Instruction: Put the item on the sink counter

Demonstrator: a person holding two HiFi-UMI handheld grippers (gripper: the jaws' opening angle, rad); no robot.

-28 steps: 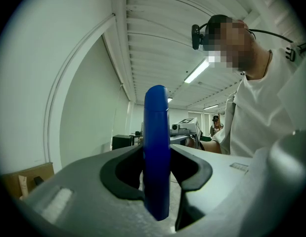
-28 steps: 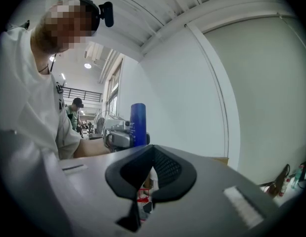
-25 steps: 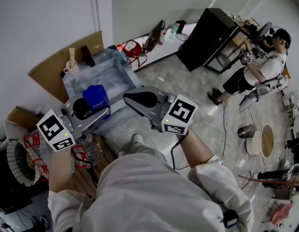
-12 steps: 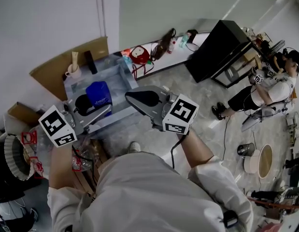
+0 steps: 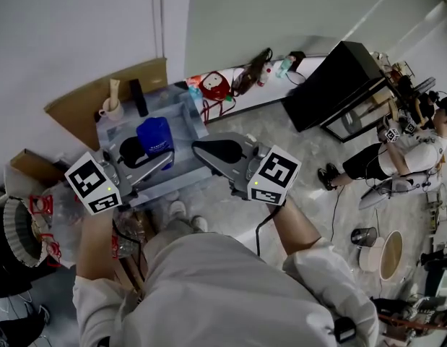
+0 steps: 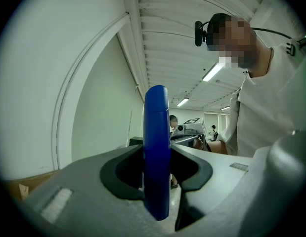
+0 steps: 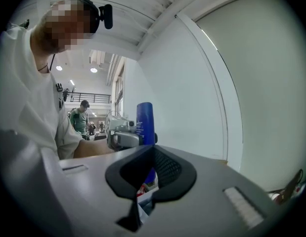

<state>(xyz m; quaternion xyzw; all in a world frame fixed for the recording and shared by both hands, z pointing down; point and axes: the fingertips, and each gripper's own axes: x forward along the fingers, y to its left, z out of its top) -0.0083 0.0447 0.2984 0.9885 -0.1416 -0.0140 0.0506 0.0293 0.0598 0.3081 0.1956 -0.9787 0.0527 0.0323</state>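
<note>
Left tool (image 5: 145, 162) clamped on a flat-sided blue plastic container (image 5: 154, 136), upright, held in the air over the near half of the grey sink bench (image 5: 194, 118); right tool (image 5: 201, 150) jaws together, nothing between them, just beside the container; pale mug (image 5: 111, 108) at the bench's far left corner.

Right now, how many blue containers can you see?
1. The blue container is clamped between the left tongs; in the head view it lines up with the sink counter. Others could be hidden behind the tongs or the person's body.
</note>
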